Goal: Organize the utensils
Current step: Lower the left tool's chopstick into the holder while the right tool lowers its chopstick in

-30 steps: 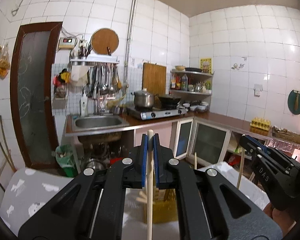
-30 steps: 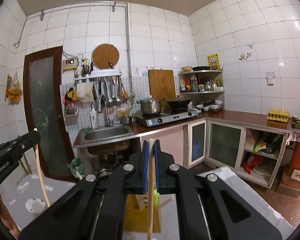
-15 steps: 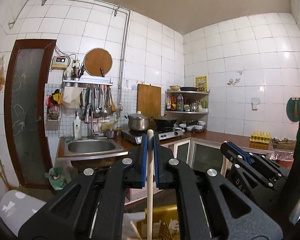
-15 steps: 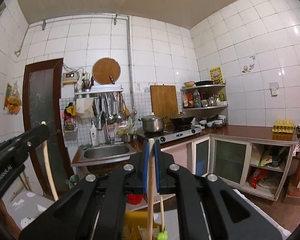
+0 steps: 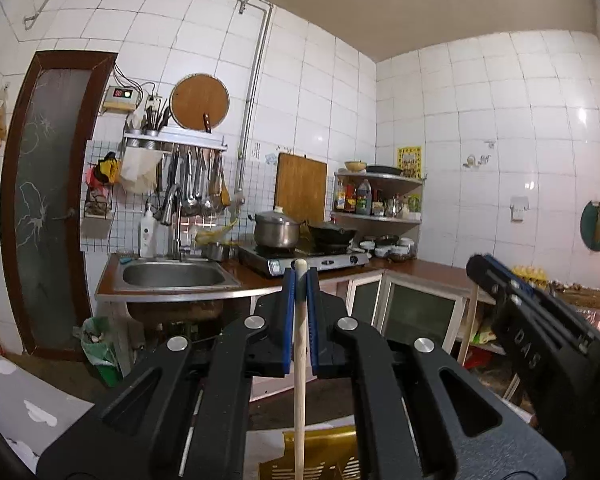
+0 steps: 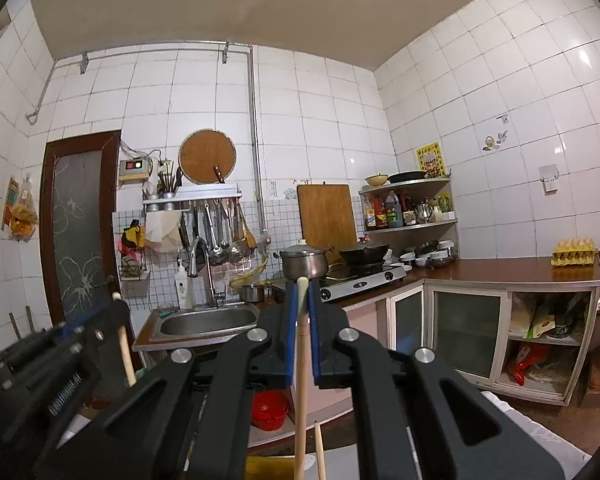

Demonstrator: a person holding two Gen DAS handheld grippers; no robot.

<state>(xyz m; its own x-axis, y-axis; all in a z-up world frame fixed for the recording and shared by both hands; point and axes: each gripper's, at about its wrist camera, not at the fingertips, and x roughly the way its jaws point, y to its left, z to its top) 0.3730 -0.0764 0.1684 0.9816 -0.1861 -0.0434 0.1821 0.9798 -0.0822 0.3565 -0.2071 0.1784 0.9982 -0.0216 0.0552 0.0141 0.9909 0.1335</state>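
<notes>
My left gripper [image 5: 300, 292] is shut on a pale wooden chopstick [image 5: 299, 380] that stands upright between its blue pads, its tip above the jaws. My right gripper [image 6: 301, 300] is shut on another wooden chopstick [image 6: 301, 392], also upright. A yellow slotted utensil basket [image 5: 320, 456] shows at the bottom of the left wrist view, below the chopstick. In the right wrist view a second stick [image 6: 320, 452] pokes up near the basket's yellow edge [image 6: 260, 468]. Each gripper shows in the other's view: the right one [image 5: 540, 332] and the left one [image 6: 60, 356].
A table with a grey-white cloth [image 5: 28, 404] lies below. Behind are a steel sink [image 5: 172, 276], a gas stove with a pot [image 5: 276, 228] and wok, hanging ladles [image 5: 196, 184], corner shelves [image 5: 380, 196], counter cabinets [image 6: 480, 328] and a brown door [image 5: 48, 200].
Both grippers have risen and tilted upward with their chopsticks: the table and basket have dropped to the bottom of both views and more ceiling shows.
</notes>
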